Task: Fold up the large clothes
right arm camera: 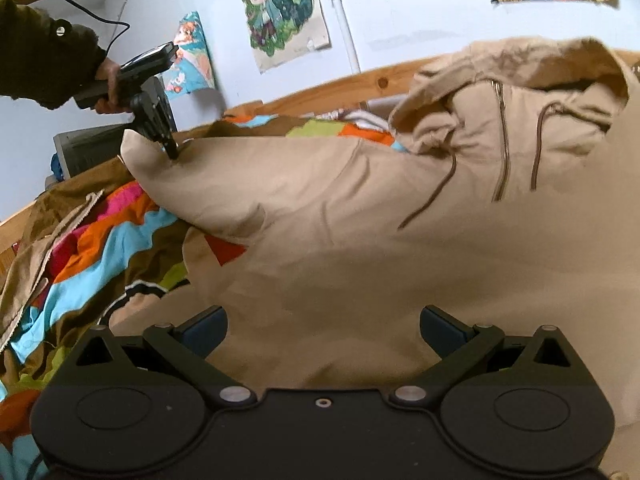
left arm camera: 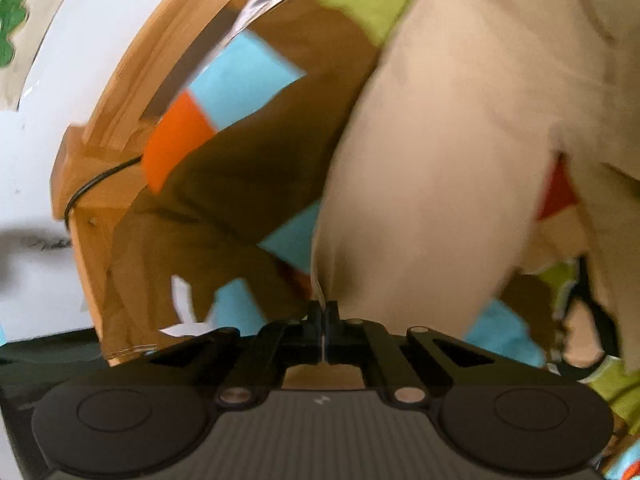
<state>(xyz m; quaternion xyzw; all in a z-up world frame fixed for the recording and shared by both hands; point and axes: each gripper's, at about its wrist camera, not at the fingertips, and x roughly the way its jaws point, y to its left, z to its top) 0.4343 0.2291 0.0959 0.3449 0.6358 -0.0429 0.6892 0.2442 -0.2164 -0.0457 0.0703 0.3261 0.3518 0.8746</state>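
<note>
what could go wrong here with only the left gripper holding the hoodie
1. The left gripper pinches only a thin bit of the beige hoodie, so the fabric might slip out as it lifts.
2. The right gripper is open over the cloth, leaving the far side unsupported and likely to bunch.
3. The drawstring hangs loose and could get folded inside.

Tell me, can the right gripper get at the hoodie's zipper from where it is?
Probably yes: the right gripper is open over the beige hoodie, and nothing covers the zipper ahead of it.
</note>
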